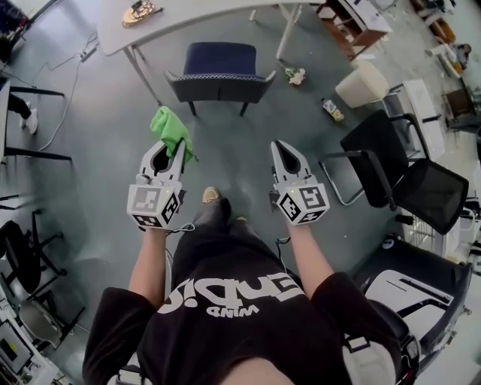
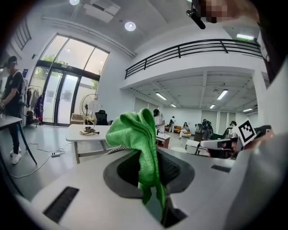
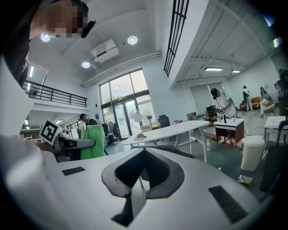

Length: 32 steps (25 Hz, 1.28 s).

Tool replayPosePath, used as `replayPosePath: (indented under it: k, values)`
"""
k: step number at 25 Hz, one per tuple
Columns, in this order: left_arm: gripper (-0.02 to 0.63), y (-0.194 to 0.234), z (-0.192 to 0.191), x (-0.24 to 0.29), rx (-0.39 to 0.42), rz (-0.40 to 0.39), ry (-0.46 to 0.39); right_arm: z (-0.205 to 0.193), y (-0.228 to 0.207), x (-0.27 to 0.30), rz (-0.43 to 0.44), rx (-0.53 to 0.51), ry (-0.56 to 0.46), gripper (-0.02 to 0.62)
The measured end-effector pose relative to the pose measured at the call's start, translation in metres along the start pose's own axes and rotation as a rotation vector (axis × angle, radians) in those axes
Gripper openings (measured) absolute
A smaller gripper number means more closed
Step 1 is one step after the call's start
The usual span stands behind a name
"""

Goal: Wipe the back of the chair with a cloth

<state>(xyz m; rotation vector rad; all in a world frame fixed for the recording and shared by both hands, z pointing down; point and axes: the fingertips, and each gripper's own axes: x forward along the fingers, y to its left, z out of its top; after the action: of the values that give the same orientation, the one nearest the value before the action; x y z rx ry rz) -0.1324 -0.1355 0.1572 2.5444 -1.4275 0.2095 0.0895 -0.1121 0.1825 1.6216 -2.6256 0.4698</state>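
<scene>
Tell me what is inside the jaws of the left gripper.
A green cloth, pinched by the left gripper, bunches above the jaws. Its pinched part is mostly hidden between them.

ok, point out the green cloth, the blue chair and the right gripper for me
green cloth (image 1: pixel 171 129), head view, middle of the bunched fabric.
blue chair (image 1: pixel 220 86), head view, on its backrest.
right gripper (image 1: pixel 285 145), head view, the tip where its jaws meet.

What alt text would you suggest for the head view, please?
Seen from above, a person holds two grippers: the left gripper is shut on a green cloth, the right gripper is shut and empty. Ahead on the grey floor stands a dark blue chair, its back towards the person, beside a white table.
</scene>
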Motion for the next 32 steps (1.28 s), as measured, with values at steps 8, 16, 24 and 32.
replayPosePath:
  k: [8,16,24,32]
  values:
    - [0.064,0.016,-0.057,0.040,0.014,0.003,-0.019,-0.057,-0.019,0.040,0.030,-0.020,-0.012,-0.003]
    - [0.064,0.043,-0.132,0.088,0.026,0.010,-0.076,-0.127,-0.046,0.093,0.064,-0.014,-0.065,-0.003]
    - [0.064,0.075,-0.220,0.126,0.003,0.033,-0.140,-0.219,-0.068,0.141,0.086,-0.036,-0.099,-0.003]
    - [0.064,0.084,-0.288,0.156,-0.020,-0.008,-0.209,-0.291,-0.087,0.165,0.114,-0.049,-0.177,-0.003]
